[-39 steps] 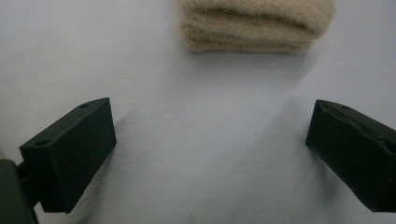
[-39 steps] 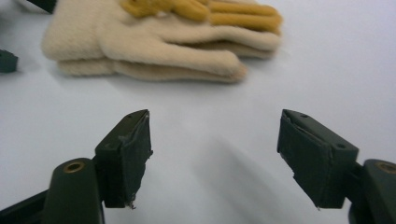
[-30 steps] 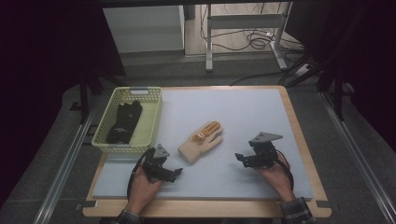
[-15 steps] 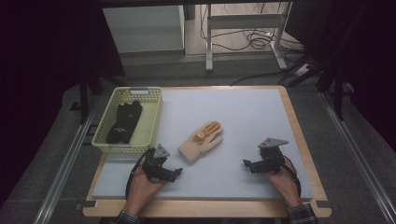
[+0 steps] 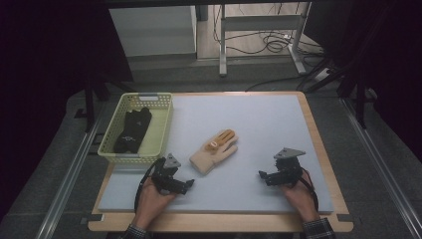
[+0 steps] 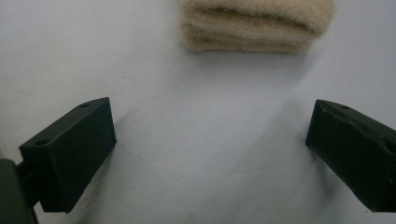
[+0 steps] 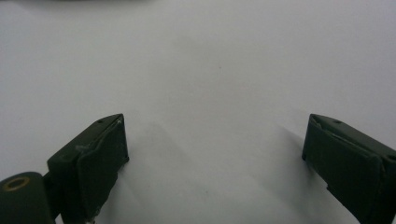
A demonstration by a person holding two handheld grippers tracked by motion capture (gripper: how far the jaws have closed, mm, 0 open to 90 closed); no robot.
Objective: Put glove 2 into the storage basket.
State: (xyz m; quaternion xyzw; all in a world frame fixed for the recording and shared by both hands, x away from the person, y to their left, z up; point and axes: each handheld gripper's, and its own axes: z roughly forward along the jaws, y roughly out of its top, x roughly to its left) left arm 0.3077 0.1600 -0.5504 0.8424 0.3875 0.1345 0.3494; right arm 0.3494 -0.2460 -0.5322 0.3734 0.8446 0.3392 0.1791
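Two grippers rest low on the bench. At far left, a yellow basket (image 5: 159,130) holds black gloves (image 5: 132,130). My left gripper (image 5: 186,185) sits near-left, fingers (image 6: 70,151) wide apart, just short of the cream glove (image 5: 215,152) lying mid-bench. My right gripper (image 5: 263,175), near-right, fingers equally spread, grips nothing.

Cream knit glove (image 5: 214,152) with orange patch, flat on mat, cuff toward person
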